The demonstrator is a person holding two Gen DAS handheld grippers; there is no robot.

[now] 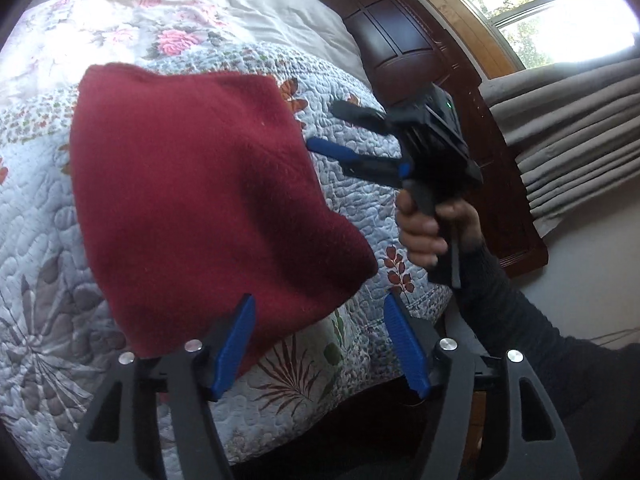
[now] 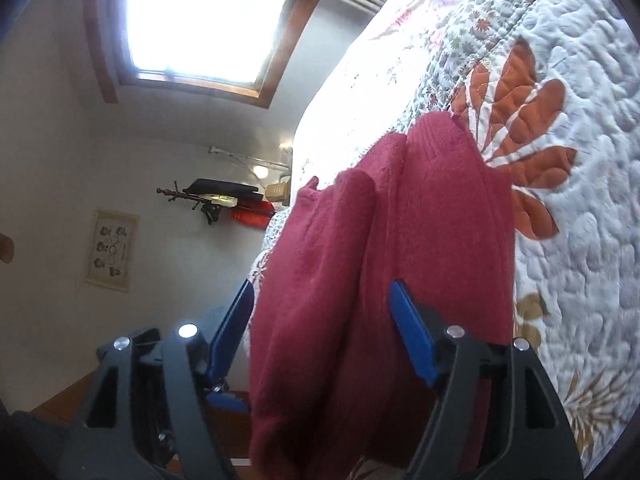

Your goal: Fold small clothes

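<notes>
The dark red knitted garment (image 1: 208, 208) lies folded on the pale blue quilted bedspread with leaf and flower print (image 1: 360, 184), near the bed's edge. In the right wrist view the garment (image 2: 400, 264) shows two stacked folds, with an orange leaf motif on the bedspread (image 2: 580, 240) just beside it.

The left gripper (image 1: 320, 344), black with blue finger pads, stands with its jaws spread wide. Nothing lies between them. Its left pad (image 1: 236, 344) overlaps the garment's near edge in the picture; contact cannot be confirmed.

The right gripper (image 1: 324, 128) is held by a hand (image 1: 428, 232) in a dark sleeve (image 1: 532, 328), just beside the garment's right edge. Its jaws are parted and empty. In its own view the right gripper (image 2: 320, 300) frames the garment between its separated pads.

A dark wooden headboard (image 1: 432, 40) and grey pleated curtains (image 1: 568, 120) stand behind the bed.
</notes>
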